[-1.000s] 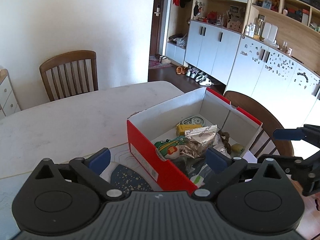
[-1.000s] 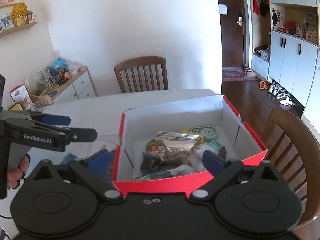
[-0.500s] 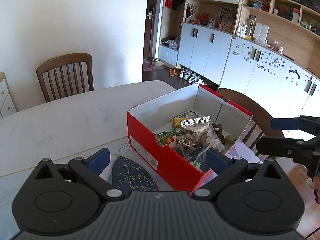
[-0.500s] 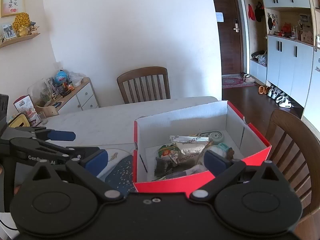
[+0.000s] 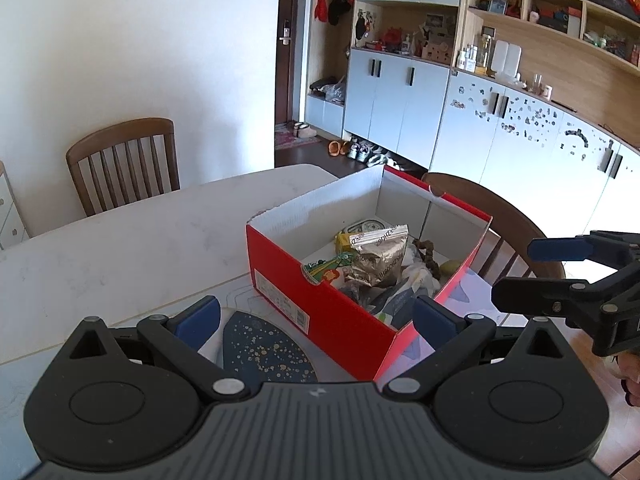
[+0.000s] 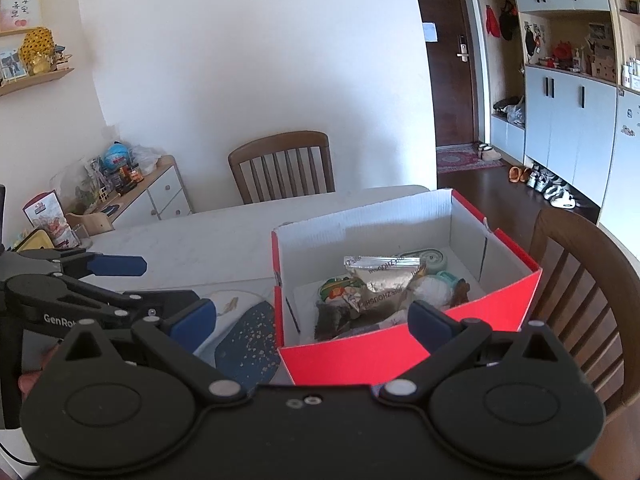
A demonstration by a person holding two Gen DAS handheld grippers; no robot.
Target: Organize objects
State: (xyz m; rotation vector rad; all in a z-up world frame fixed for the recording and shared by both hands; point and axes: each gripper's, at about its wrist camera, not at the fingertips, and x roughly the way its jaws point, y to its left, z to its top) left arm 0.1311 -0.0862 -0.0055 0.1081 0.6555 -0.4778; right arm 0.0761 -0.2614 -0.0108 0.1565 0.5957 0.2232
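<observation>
My left gripper (image 5: 316, 314) hangs with jaws wide and empty, just left of the red box (image 5: 320, 304) on the table (image 5: 120, 248). The silver foil pouch (image 6: 380, 280) lies in the box's middle, long axis across it, ahead of both grippers. My right gripper (image 6: 312, 318), also wide and empty, faces the box's near wall squarely and looks the nearer one.

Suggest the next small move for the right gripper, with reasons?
Probably lower the right gripper toward the crinkled silver foil pouch in the red cardboard box. Both grippers are open and empty, hanging short of the box; the pouch lies on top of the pile, easiest to grasp.
</observation>
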